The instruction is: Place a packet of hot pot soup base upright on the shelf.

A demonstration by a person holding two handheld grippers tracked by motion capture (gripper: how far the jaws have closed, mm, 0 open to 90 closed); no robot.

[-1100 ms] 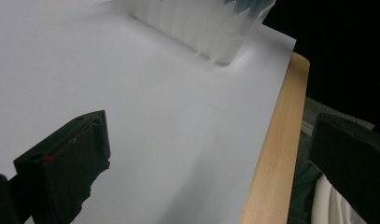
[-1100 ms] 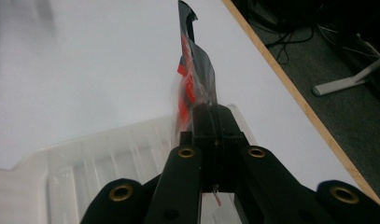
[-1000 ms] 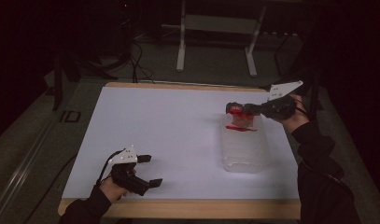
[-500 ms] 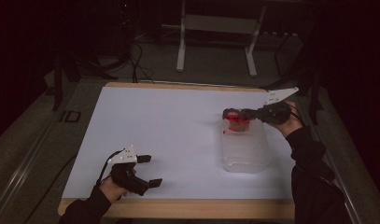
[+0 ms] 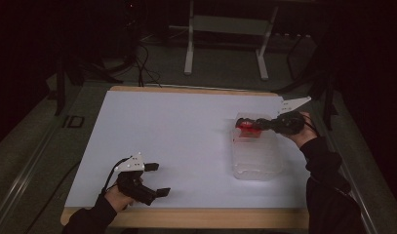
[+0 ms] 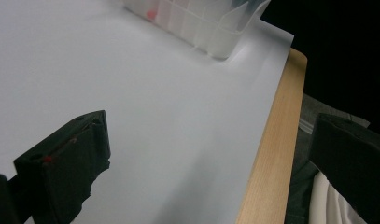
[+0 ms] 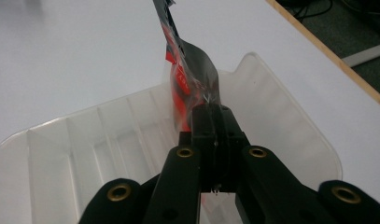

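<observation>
High view: right tool over the far end of the clear tray, jaws clamped on a red packet. Packet sits at the tray's far rim, partly above it; can't tell whether it touches the tray floor. Tray lies on the white desk, right half. Left tool rests well left of the tray, near the desk's front edge, jaws spread wide, nothing between them.

Left gripper view: left tool wide open, empty, white desk under it. Tray corner far off at top, a red speck visible through its wall. Wooden desk edge runs down the right of the tray.

Right gripper view: right tool fully closed, pinching the packet at its near end. Packet is red with clear film, standing tilted up from the jaws, above the tray's ribbed compartments. Tray rim curves just behind the packet.
</observation>
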